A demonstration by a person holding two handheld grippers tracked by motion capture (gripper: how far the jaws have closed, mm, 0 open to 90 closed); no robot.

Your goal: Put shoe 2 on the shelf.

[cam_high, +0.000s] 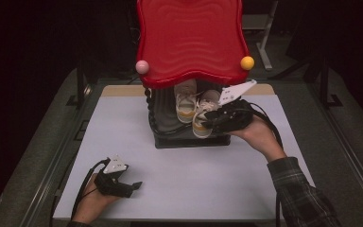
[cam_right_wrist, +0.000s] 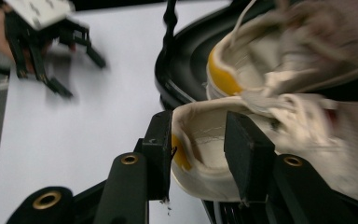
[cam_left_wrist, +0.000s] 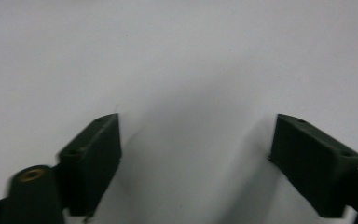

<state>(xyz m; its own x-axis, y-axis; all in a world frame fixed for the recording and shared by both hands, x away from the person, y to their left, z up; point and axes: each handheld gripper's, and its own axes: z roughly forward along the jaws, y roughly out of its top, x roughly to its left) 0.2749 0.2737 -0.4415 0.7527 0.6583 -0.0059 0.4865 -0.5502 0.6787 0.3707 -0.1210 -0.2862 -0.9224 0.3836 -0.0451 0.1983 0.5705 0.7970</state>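
Observation:
Two white sneakers with yellow heels stand on the black lower tray of a small stand. My right gripper is at the heel of the nearer sneaker. In the right gripper view its jaws straddle that sneaker's heel wall, one outside and one inside the shoe, with a gap to the inner jaw, so it is open. The second sneaker lies just beyond. My left gripper rests low over the white table near the front left, open with nothing between its jaws.
A wavy red top overhangs the stand, with a pink ball and a yellow ball at its front corners. The white tabletop spreads around the stand. The left gripper appears far off in the right gripper view.

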